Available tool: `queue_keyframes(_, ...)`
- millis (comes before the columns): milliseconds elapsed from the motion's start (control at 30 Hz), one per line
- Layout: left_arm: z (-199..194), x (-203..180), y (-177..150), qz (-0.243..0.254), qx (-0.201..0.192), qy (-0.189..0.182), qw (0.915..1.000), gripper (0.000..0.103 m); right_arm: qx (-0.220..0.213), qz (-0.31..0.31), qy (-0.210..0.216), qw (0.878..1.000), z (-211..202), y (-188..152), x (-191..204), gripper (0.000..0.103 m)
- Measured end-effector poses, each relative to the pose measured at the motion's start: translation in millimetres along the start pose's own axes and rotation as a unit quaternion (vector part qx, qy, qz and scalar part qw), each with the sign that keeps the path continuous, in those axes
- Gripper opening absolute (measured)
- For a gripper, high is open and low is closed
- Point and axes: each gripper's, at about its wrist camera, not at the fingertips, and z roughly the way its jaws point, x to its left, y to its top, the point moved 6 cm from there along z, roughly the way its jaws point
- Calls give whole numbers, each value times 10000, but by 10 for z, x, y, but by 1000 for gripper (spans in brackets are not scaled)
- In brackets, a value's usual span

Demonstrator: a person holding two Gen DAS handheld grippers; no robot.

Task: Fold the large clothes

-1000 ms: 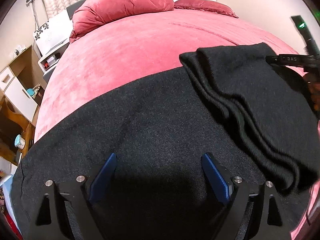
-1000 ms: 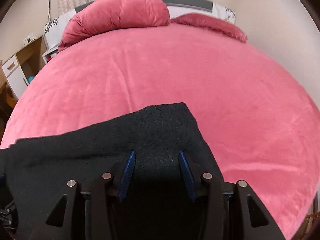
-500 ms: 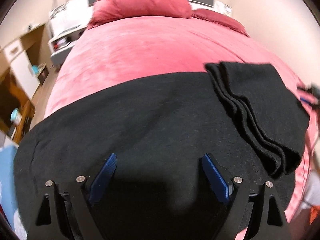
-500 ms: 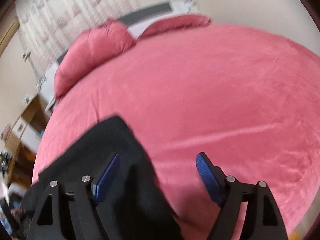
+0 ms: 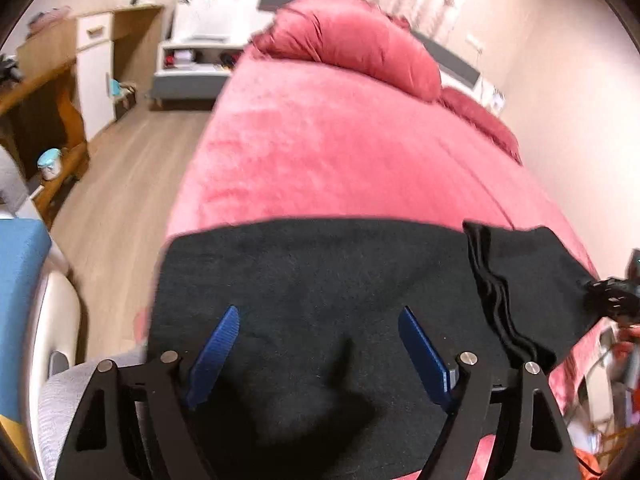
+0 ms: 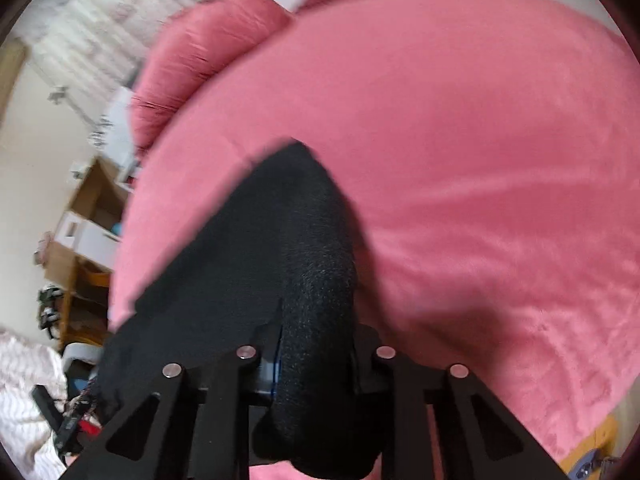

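Fold step in hand, as judged: carry the gathered side of the black garment (image 5: 320, 280) across its flat body to lay a further fold. The garment lies on the near end of the pink bed (image 5: 340, 152), well apart from the pillows (image 5: 352, 44) at the far end; its right part is already doubled into a layered stack (image 5: 520, 280) on top of the flat body. To do the step well, lift the gripped edge only enough to clear the flat body, move it in a straight line over the garment, and keep all layers together so that the stack does not fan out. Use the free tongs to pin or take the opposite edge of the garment before the cloth is drawn, since the plush bed cover may drag the lower layer. The right tongs (image 6: 316, 356) have just been closing and are now narrow, with a thick roll of the garment clamped between the jaws. The left tongs (image 5: 320, 354) stand wide over the near part of the garment, holding nothing; contact with the cloth cannot be told.
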Motion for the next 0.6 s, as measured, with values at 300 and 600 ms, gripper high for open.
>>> queue_keyframes(300, -331, 804, 112, -1147, -614, 611, 9896, 90, -376, -1633, 1171, 9789, -487, -105, 2376, 21)
queue_keyframes(600, -443, 1781, -64, -2708, -636, 928, 9560, 90, 515, -3301, 1722, 9267, 630, -1619, 4450, 24)
